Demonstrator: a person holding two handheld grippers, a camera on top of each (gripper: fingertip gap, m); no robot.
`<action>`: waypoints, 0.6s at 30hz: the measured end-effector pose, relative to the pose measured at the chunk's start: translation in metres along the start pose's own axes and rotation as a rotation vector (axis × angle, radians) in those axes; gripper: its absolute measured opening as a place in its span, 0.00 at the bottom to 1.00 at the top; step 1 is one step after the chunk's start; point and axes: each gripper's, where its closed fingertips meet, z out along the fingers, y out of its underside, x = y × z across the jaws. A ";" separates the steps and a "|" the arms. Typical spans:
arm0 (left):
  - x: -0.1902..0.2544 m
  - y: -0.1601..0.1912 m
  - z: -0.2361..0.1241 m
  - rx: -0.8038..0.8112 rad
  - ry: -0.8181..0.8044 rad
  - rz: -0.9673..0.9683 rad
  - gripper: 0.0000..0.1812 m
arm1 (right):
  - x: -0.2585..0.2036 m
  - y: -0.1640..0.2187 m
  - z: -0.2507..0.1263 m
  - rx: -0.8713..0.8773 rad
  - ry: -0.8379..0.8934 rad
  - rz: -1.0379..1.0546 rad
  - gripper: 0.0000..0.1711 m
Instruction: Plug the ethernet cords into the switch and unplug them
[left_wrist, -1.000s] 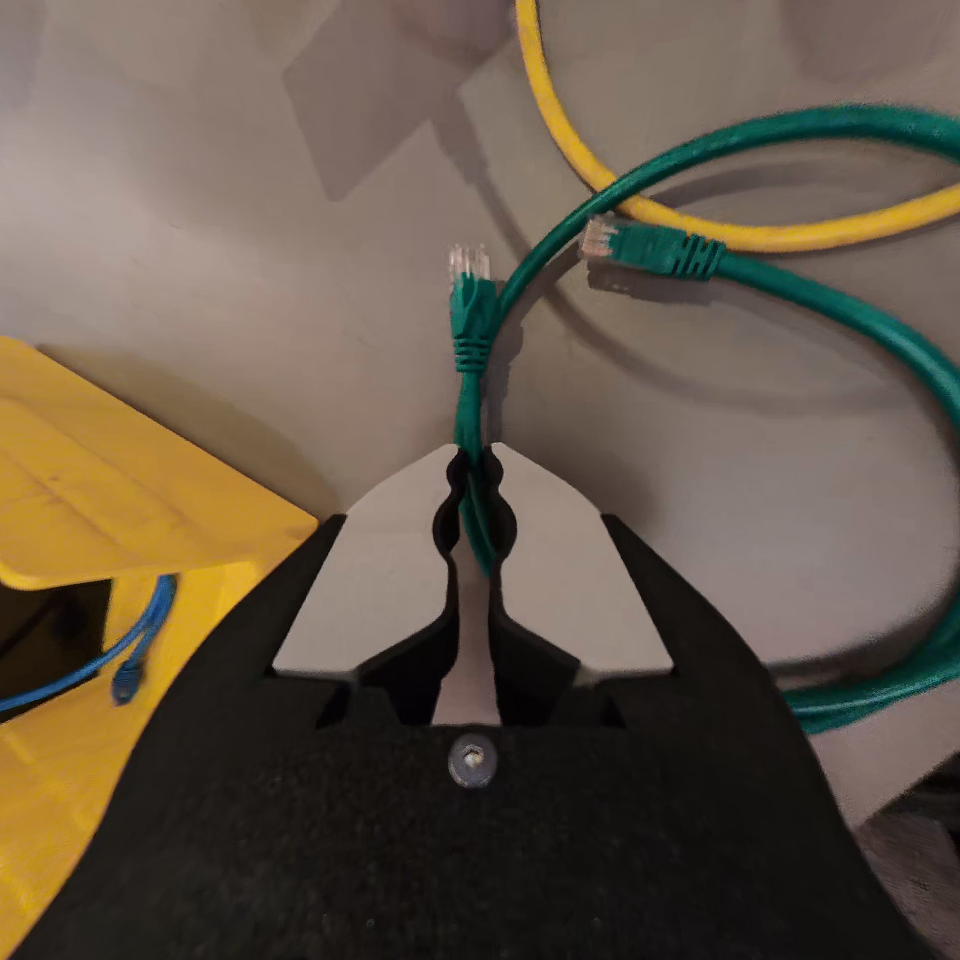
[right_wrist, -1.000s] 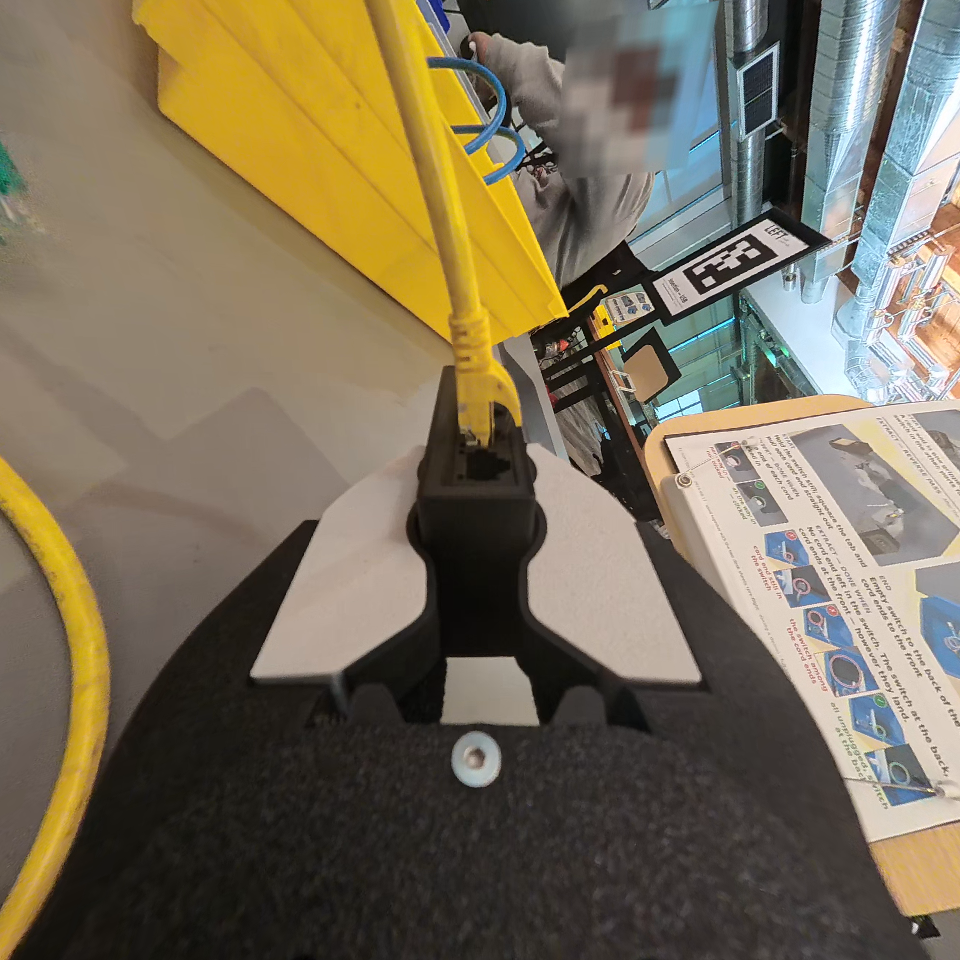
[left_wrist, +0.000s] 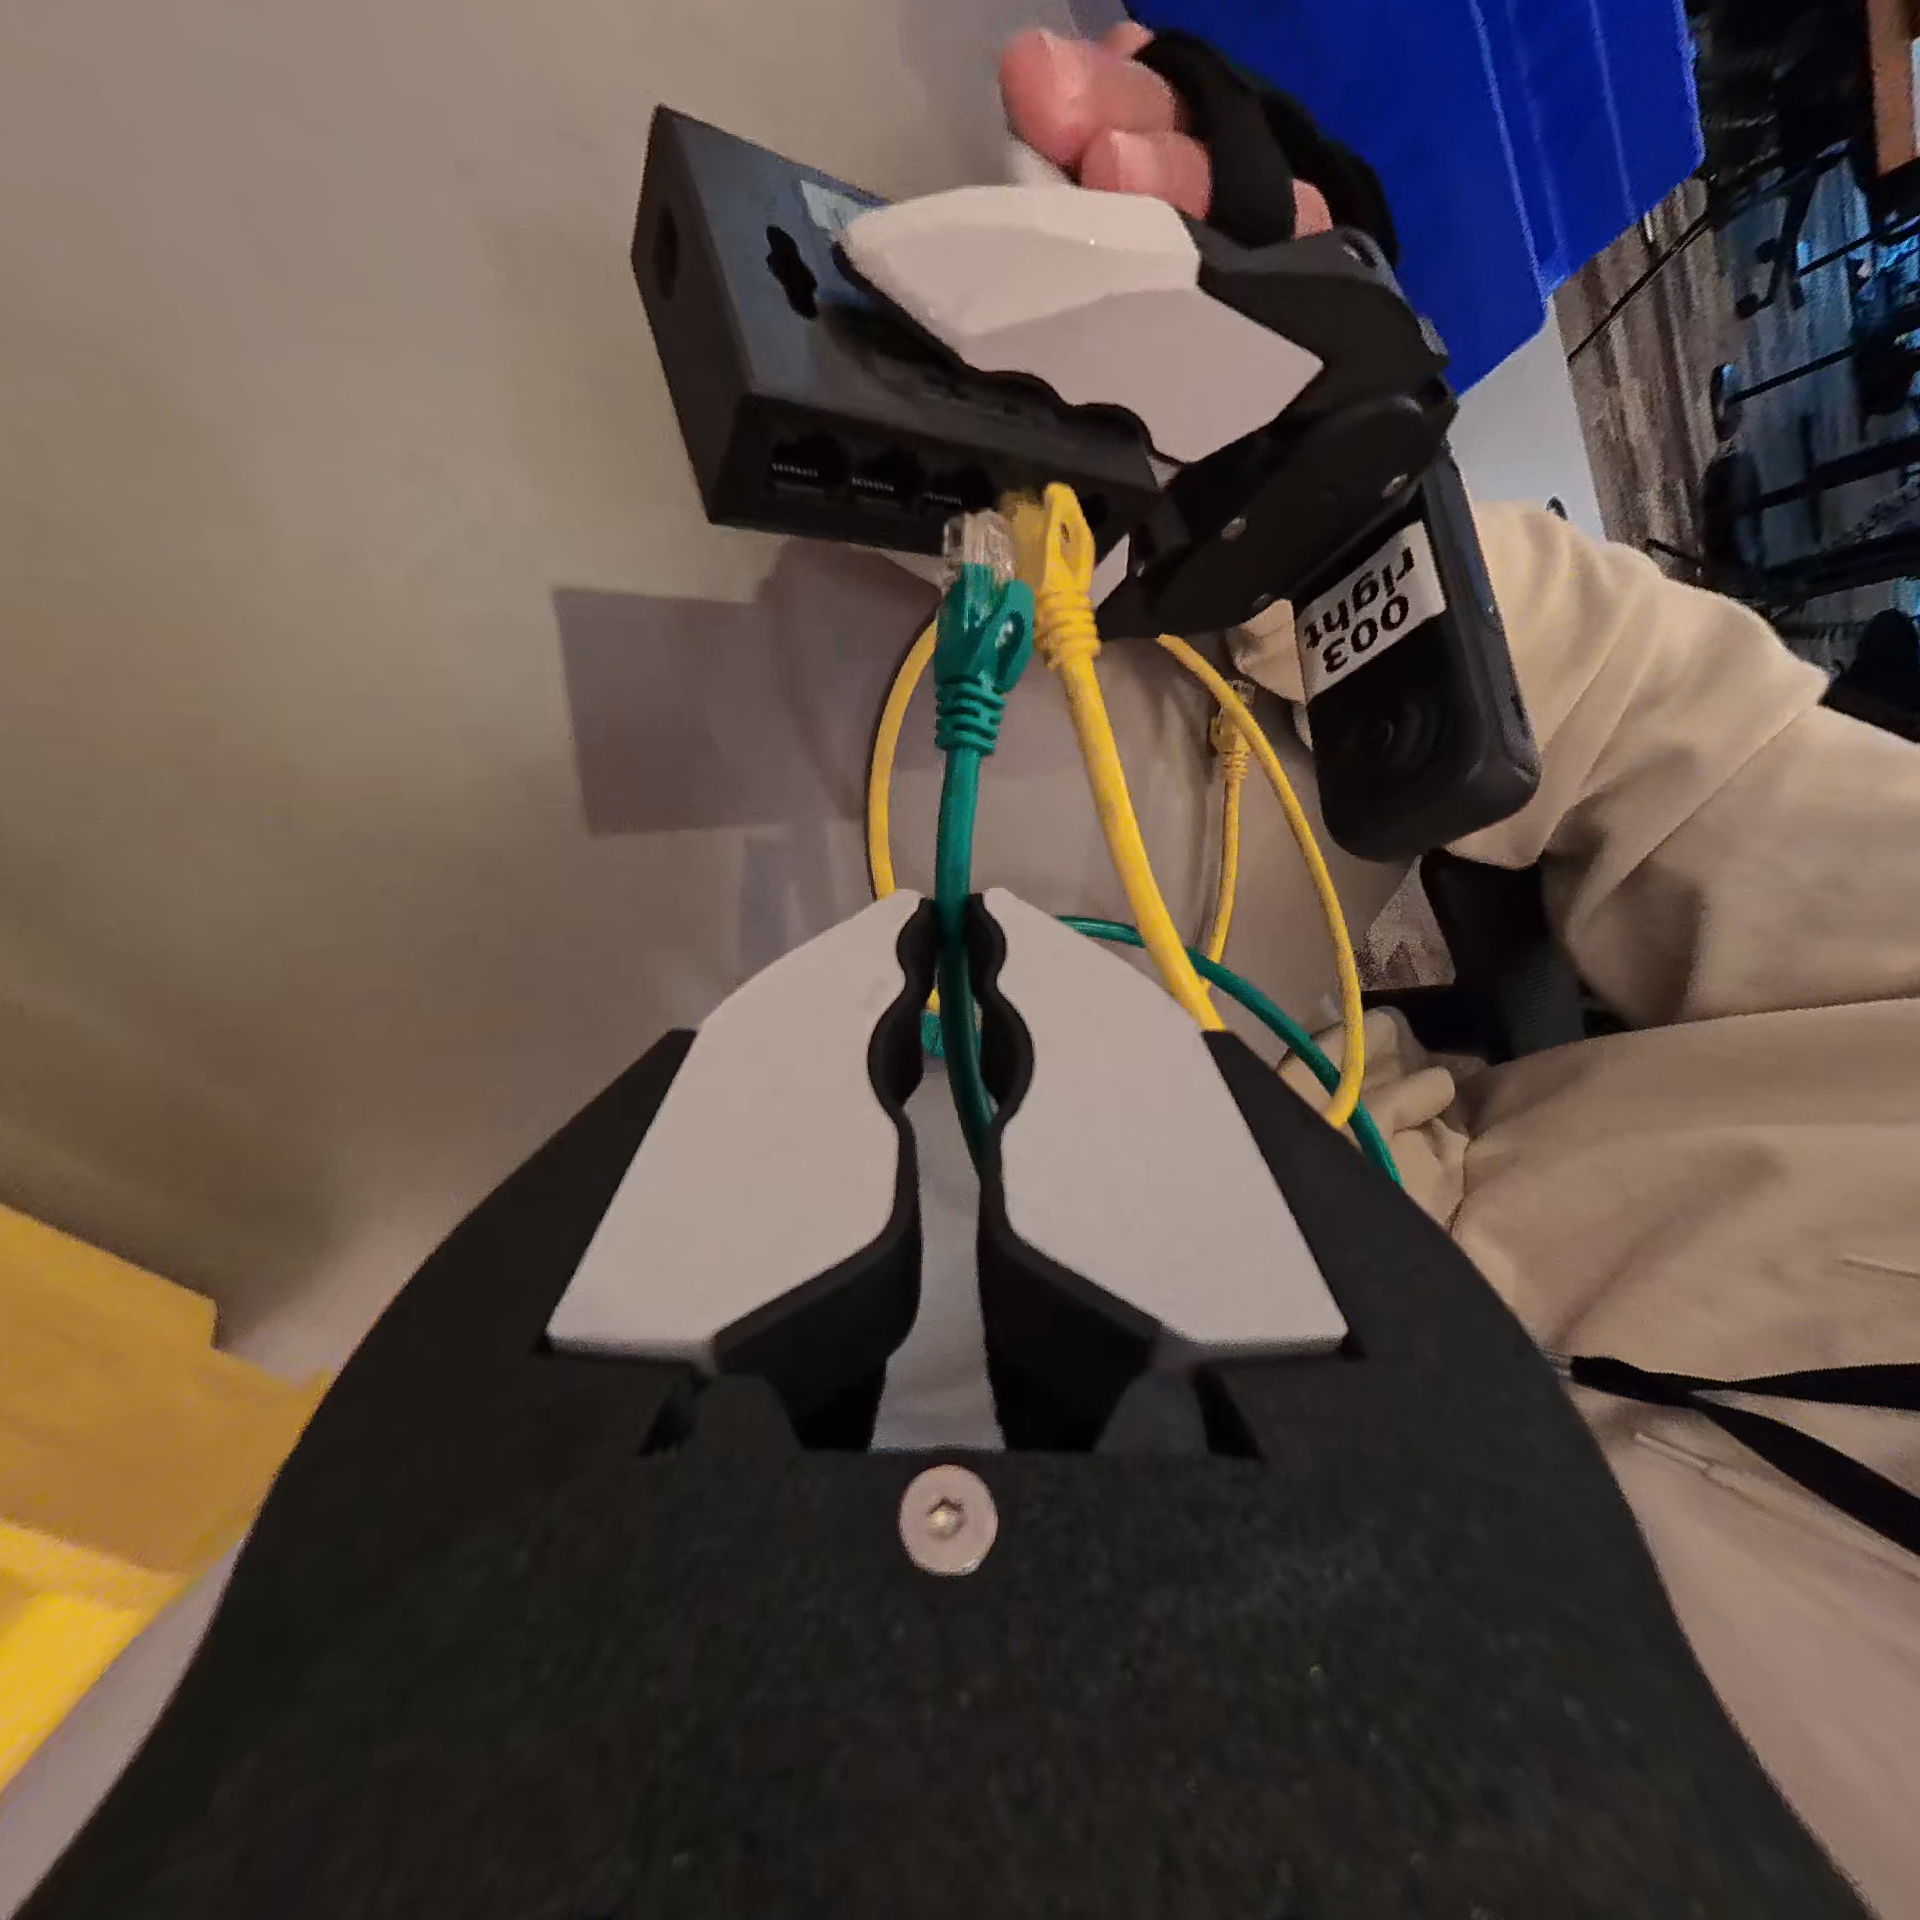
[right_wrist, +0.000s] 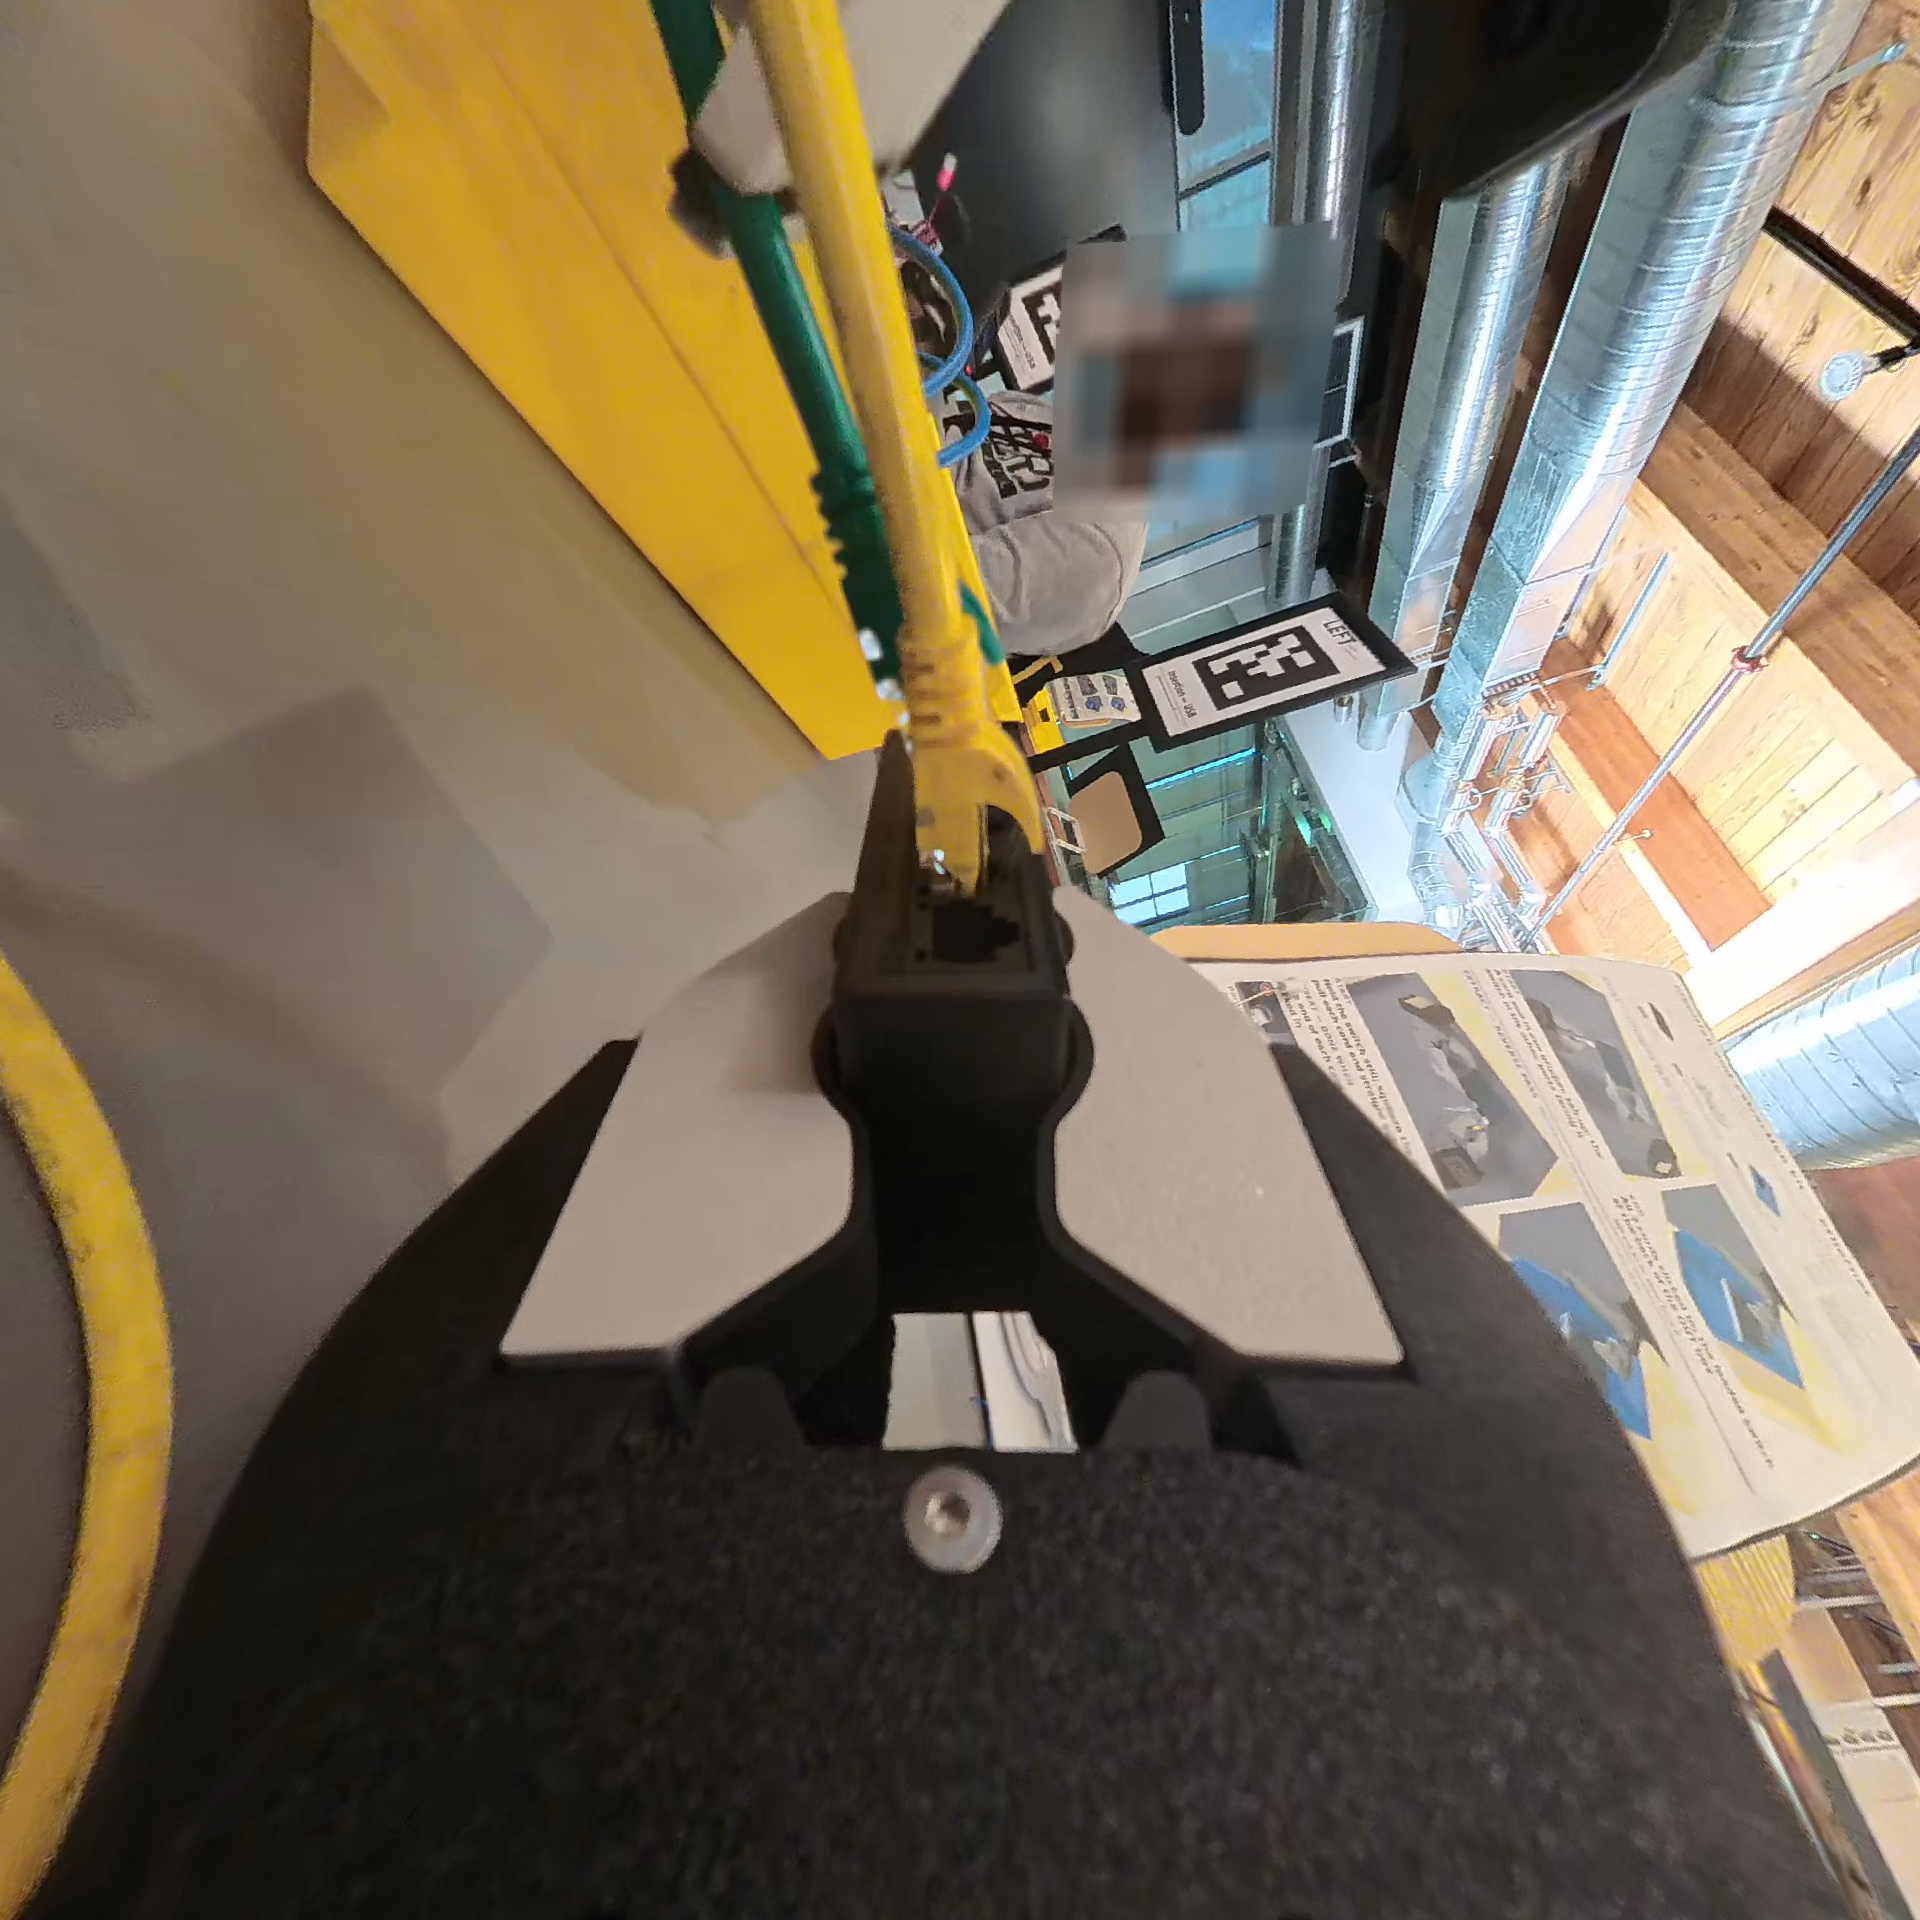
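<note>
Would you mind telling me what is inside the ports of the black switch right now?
On the switch, a yellow plug sits in one port; the green plug is just outside. Three ports left of it look empty. The right tongs hide any farther right.

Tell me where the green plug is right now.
In the left wrist view, the green plug sits top centre, just below the switch, left of the yellow plug, not yet inserted.

Matt black plastic switch (left_wrist: 883, 416); glossy rubbery green cord (left_wrist: 961, 790); glossy paper sheet (right_wrist: 1558, 1195).
</note>
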 end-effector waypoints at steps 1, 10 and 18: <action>-0.001 -0.001 0.001 0.002 0.001 -0.008 0.03 | 0.000 0.000 0.000 -0.001 0.002 -0.007 0.17; -0.007 -0.003 0.004 0.035 0.031 -0.066 0.03 | -0.002 0.000 0.001 -0.017 0.005 -0.055 0.17; -0.017 0.006 0.007 0.004 -0.039 -0.070 0.03 | -0.007 -0.003 0.002 -0.019 -0.012 -0.089 0.17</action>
